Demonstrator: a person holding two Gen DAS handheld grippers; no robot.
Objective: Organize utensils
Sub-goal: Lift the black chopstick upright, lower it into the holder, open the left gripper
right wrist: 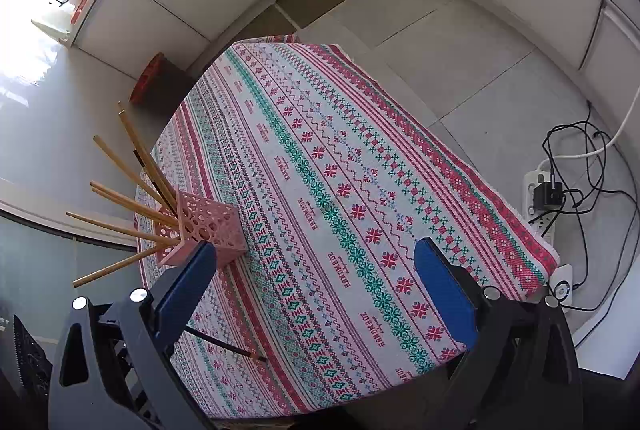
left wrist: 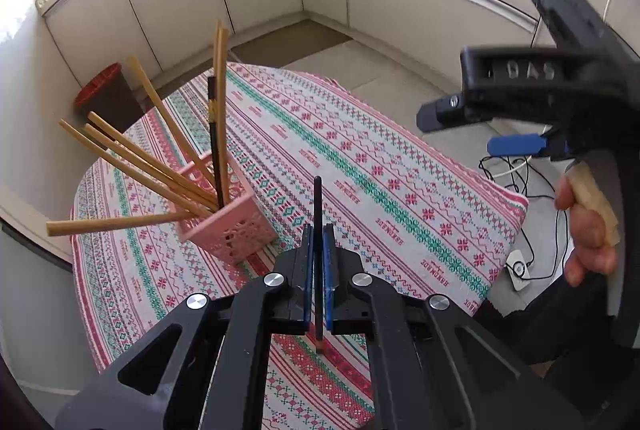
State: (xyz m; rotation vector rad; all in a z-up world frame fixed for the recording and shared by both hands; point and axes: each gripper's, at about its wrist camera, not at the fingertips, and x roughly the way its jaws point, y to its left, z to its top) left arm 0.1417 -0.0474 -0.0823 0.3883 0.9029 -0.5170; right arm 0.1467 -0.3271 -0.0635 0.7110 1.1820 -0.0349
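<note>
My left gripper (left wrist: 318,230) is shut on a black chopstick (left wrist: 318,206), held upright between its blue pads just right of a pink perforated basket (left wrist: 236,226). The basket holds several bamboo chopsticks (left wrist: 136,158) fanned out to the left and one black chopstick (left wrist: 214,134). My right gripper (right wrist: 316,254) is open and empty above the table; it also shows at the right of the left wrist view (left wrist: 516,144). In the right wrist view the basket (right wrist: 208,226) sits by the left pad, and the held black chopstick's lower end (right wrist: 228,346) shows below.
The table carries a red, green and white patterned cloth (right wrist: 360,190). A red-rimmed bin (left wrist: 104,94) stands on the floor beyond the table. A power strip (right wrist: 540,202) and black cables (right wrist: 588,158) lie on the floor to the right.
</note>
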